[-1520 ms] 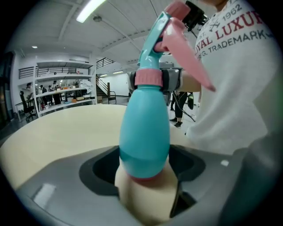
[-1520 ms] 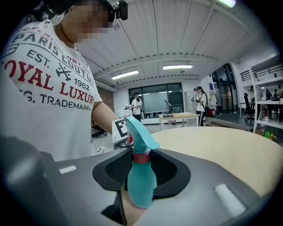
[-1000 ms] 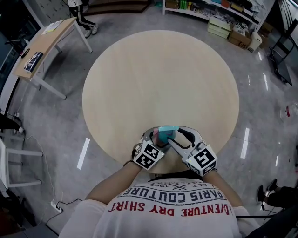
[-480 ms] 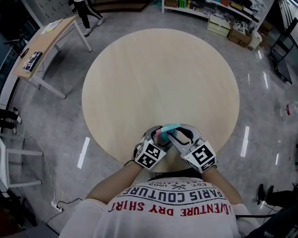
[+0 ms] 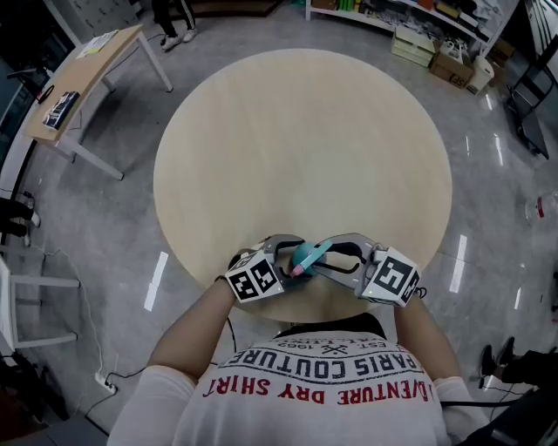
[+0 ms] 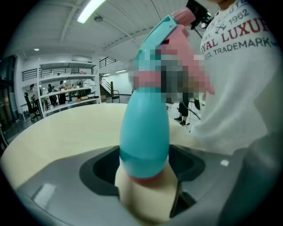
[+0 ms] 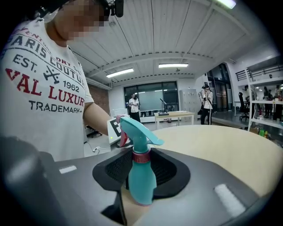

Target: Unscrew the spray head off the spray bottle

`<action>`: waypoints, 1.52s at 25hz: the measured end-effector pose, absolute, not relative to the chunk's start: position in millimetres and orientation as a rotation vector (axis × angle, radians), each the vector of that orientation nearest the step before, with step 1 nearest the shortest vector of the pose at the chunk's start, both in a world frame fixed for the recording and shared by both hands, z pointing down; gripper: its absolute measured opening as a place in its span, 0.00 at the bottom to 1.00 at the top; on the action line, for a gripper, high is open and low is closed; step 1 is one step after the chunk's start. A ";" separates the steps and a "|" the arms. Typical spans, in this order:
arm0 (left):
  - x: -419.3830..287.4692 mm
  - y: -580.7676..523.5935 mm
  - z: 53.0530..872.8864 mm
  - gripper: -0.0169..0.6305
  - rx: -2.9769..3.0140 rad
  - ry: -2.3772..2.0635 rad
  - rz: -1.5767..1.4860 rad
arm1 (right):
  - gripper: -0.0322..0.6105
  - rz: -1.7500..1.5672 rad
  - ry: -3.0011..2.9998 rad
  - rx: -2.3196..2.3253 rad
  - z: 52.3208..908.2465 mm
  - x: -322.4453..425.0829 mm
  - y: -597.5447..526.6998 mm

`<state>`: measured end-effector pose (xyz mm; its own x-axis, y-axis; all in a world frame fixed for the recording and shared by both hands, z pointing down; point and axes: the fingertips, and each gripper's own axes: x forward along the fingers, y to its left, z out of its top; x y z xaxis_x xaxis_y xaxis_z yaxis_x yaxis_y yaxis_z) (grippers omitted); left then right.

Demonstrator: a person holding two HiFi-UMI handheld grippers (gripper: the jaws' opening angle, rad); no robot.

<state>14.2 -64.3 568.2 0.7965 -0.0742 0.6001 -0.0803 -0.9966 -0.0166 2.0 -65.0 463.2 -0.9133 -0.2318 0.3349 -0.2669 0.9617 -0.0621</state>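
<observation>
A teal spray bottle with a pink collar and trigger is held over the front edge of the round table. My left gripper is shut on its base; in the left gripper view the bottle rises from the pads towards the person's shirt. My right gripper faces it from the right. Its jaws are closing on the bottle's lower body, which rests against a beige pad. The spray head points up and away from the right gripper.
A wooden desk stands at the far left of the floor. Shelves with boxes line the back right. A person's legs show at the top. People stand by a far table in the right gripper view.
Both marker cubes have swung outward, the left one to the left and the right one to the right. The bottle between them now lies more tilted.
</observation>
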 end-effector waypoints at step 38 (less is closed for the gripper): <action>5.8 -66.5 567.8 0.55 2.957 -0.125 0.913 | 0.26 0.139 -2.824 0.334 449.1 -15.4 -69.3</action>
<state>5.8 -66.5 567.8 0.8230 -0.0640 0.5644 -0.0903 -0.9957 0.0187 -15.4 -69.3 449.1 -0.9299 -0.2137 0.2993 -0.2420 0.9684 -0.0604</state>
